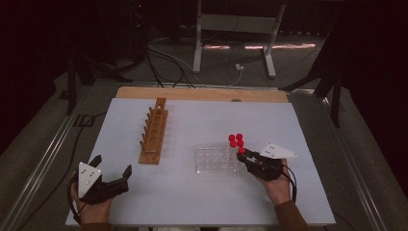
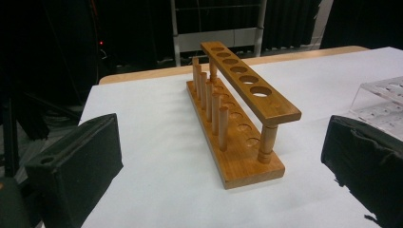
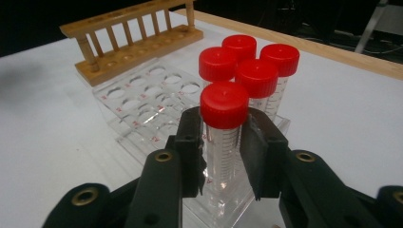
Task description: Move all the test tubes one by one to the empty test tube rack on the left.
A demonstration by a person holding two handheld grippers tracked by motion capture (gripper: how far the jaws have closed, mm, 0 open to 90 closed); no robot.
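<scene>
Several clear tubes with red caps (image 1: 235, 140) stand at the right end of a clear plastic rack (image 1: 215, 158). My right gripper (image 1: 244, 155) is at that end of the rack. In the right gripper view it (image 3: 222, 138) is shut on the nearest tube (image 3: 223, 105) just under its cap, and that tube stands upright in the rack (image 3: 142, 102). An empty wooden tube rack (image 1: 154, 136) lies left of centre. My left gripper (image 1: 112, 166) rests open at the front left, and the wooden rack (image 2: 242, 97) shows between its jaws, well ahead of them.
The white table top (image 1: 192, 202) has a wooden strip (image 1: 202, 94) along its far edge. Beyond it stand a metal frame (image 1: 235, 29) and floor cables (image 1: 168, 60). The clear rack's corner (image 2: 382, 97) shows at the right of the left gripper view.
</scene>
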